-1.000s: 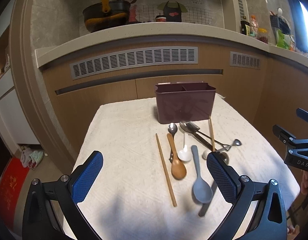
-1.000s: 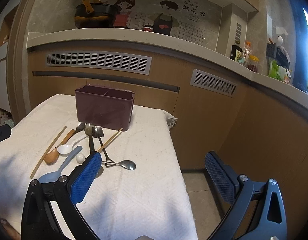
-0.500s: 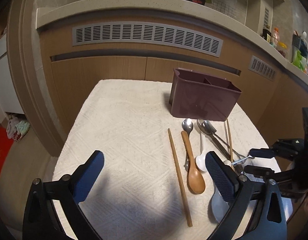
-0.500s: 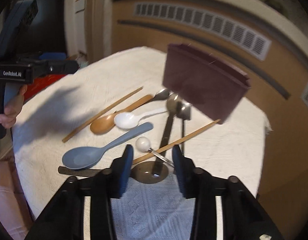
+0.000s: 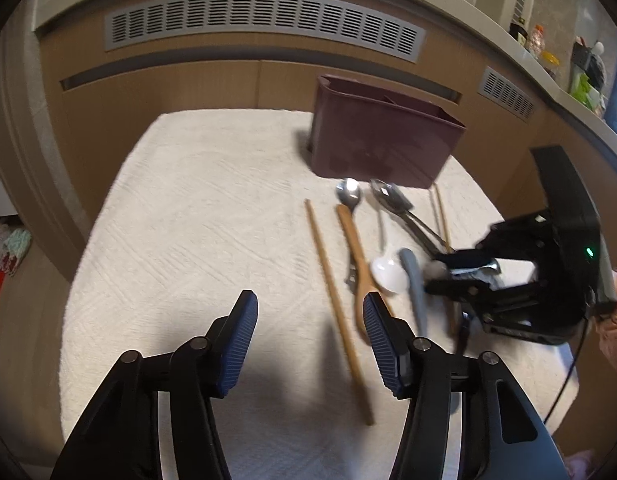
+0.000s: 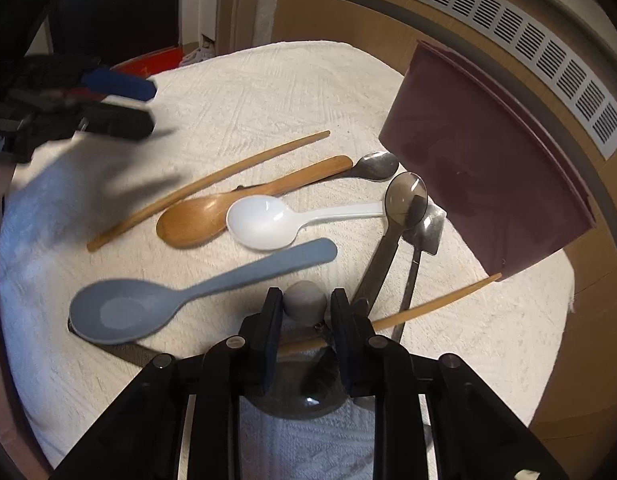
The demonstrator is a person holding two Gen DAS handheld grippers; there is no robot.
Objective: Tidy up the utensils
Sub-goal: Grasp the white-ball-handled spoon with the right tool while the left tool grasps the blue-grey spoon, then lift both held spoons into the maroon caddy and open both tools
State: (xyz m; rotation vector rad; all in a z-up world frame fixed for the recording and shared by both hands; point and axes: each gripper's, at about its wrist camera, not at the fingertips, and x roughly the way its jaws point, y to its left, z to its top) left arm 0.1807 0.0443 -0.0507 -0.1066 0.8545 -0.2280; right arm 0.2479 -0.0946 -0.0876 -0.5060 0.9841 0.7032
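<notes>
Several utensils lie on the cloth-covered table (image 5: 212, 208) before a maroon caddy (image 5: 382, 142): a wooden spoon (image 6: 212, 210), a white spoon (image 6: 268, 220), a blue-grey spoon (image 6: 180, 300), metal spoons (image 6: 404, 200) and two chopsticks (image 6: 212, 184). My right gripper (image 6: 304, 300) is shut on a small spoon with a round white ball end (image 6: 304, 302), its metal bowl under the jaws. My left gripper (image 5: 308, 332) is open and empty, low over the near side, left of the wooden spoon (image 5: 354, 256) and chopstick (image 5: 332, 296).
The caddy (image 6: 488, 176) stands at the table's far side, against a wooden counter front with vents (image 5: 264, 20). The table edge drops off on all sides. A red item (image 6: 156, 62) lies on the floor beyond the table.
My right gripper dropped onto the utensil pile and shut on the ball-ended spoon. My left gripper narrowed its opening and moved closer to the table.
</notes>
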